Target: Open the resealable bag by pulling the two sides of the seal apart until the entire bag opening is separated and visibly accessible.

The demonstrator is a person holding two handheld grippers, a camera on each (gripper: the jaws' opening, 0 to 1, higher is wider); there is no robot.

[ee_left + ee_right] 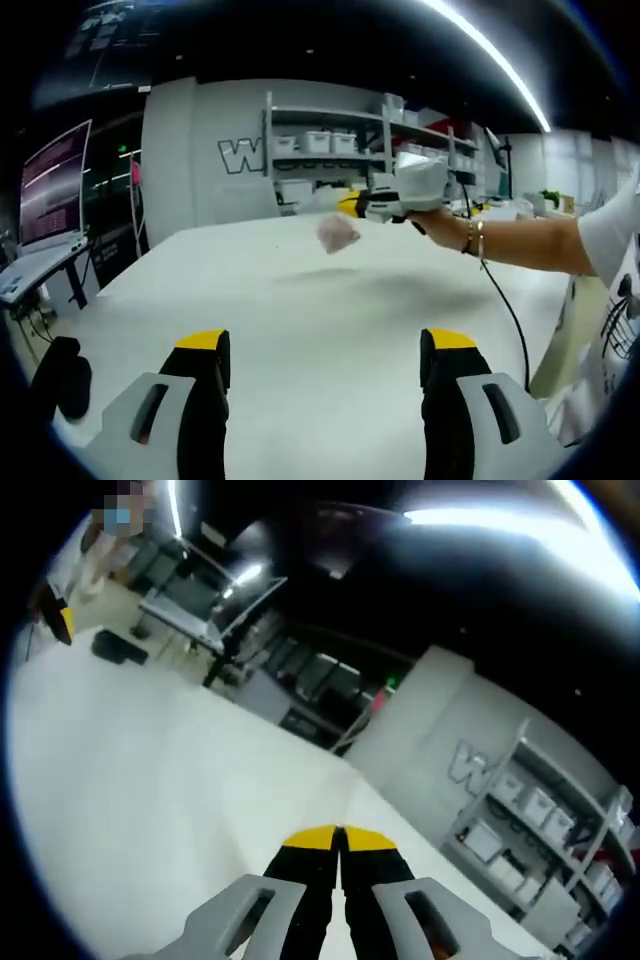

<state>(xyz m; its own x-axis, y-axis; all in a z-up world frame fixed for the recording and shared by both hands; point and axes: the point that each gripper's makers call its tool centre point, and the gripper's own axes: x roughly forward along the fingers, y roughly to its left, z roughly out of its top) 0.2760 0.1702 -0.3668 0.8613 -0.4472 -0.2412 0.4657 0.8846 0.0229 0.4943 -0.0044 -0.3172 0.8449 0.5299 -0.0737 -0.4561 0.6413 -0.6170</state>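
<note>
A small, crumpled, translucent resealable bag hangs in the air above the white table, casting a faint shadow below it. A hand with bracelets holds my right gripper over the far part of the table, and the bag dangles from its tips. In the right gripper view its yellow-tipped jaws are pressed together, and the bag is hidden there. My left gripper is low over the near table, its jaws wide apart with nothing between them, well short of the bag.
A black object lies at the table's left edge, also the black object in the other view. A lit screen stands at left. Shelves with white bins line the back wall. A black cable trails from the right gripper.
</note>
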